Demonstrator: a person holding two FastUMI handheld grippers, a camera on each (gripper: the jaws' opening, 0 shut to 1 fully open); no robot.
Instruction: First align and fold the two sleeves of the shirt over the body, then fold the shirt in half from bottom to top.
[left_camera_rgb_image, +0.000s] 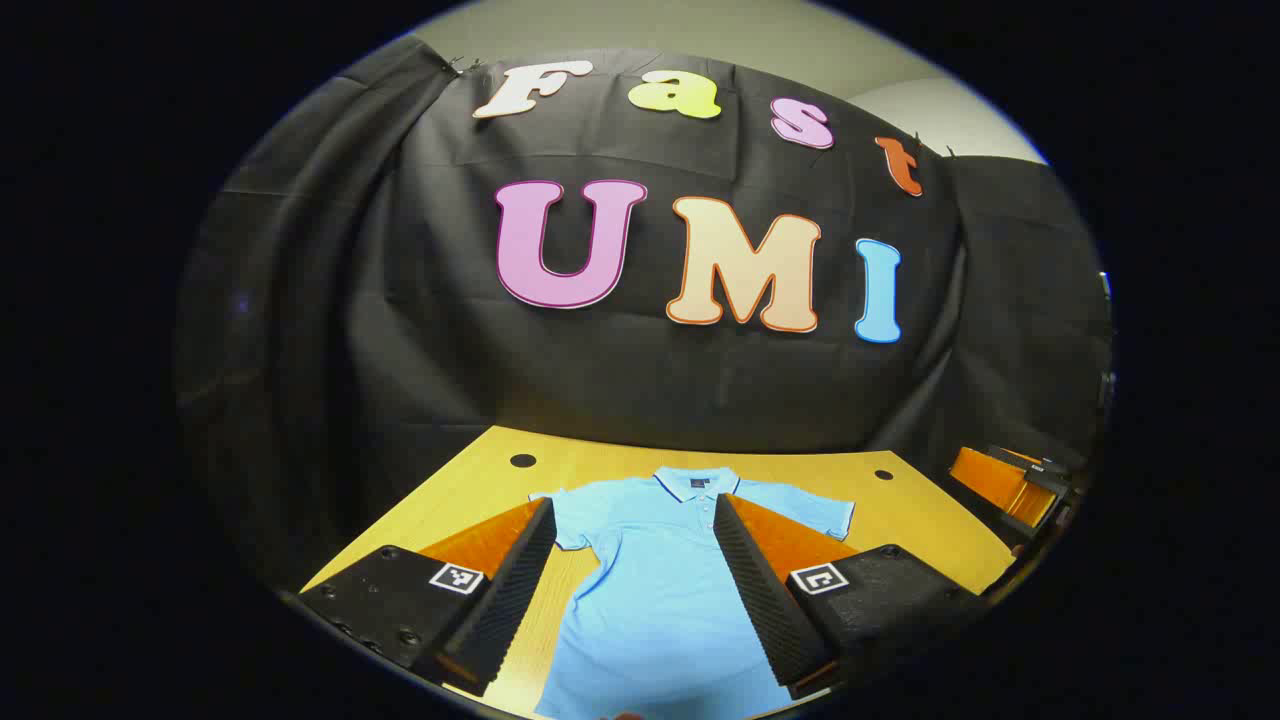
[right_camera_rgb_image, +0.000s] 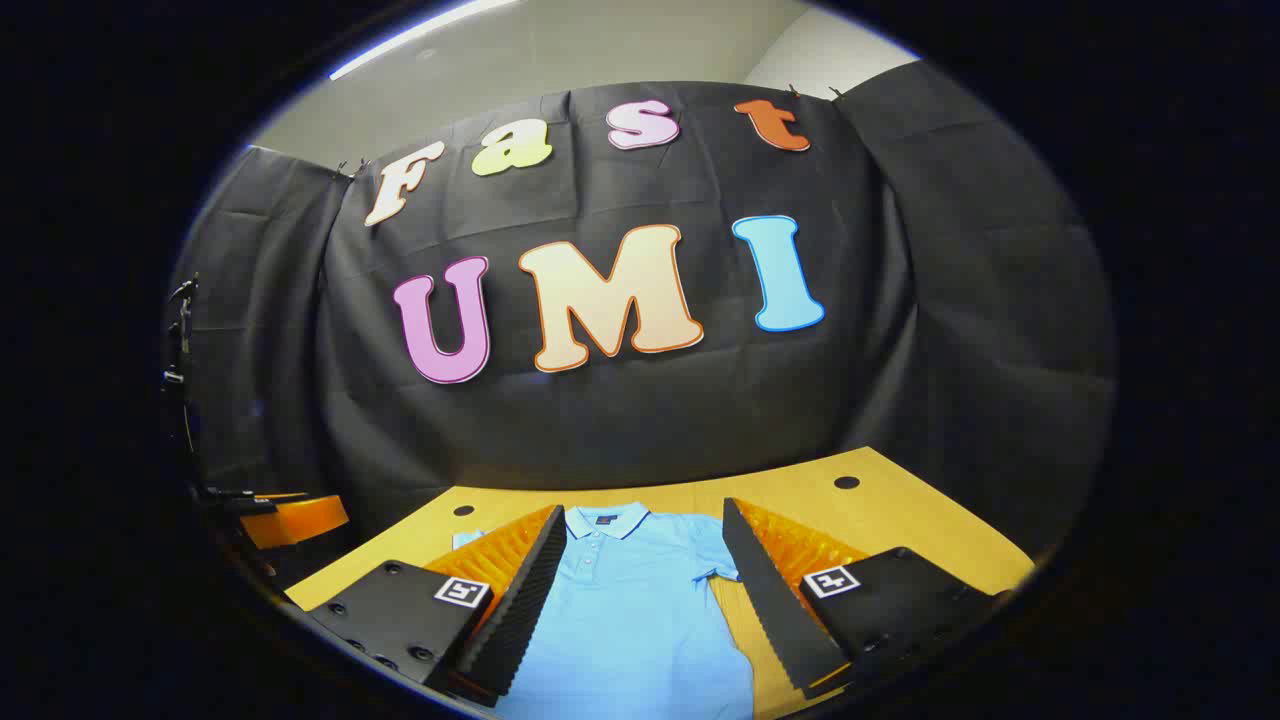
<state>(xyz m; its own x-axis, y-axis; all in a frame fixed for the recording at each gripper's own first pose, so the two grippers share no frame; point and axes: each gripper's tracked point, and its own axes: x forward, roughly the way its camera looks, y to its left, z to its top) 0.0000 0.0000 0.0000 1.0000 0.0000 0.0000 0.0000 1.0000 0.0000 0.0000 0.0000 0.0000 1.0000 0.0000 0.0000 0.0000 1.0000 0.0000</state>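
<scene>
The shirt lies flat on the bench, sleeves unfolded, with the left hand-held gripper and right hand-held gripper spread above it; risk: a pinch gathering both layers would drag the body askew.

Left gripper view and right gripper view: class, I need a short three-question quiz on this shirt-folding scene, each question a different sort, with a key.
1. True or false: the shirt lies flat on the table with both short sleeves spread out to the sides.
2. Multiple choice: the left gripper is A) shut on a sleeve, B) open above the shirt, C) shut on the collar.
3. Fill in: in the right gripper view, the right gripper is ____, with the shirt visible between its fingers.

Key: 1 true; 2 B; 3 open.
</scene>
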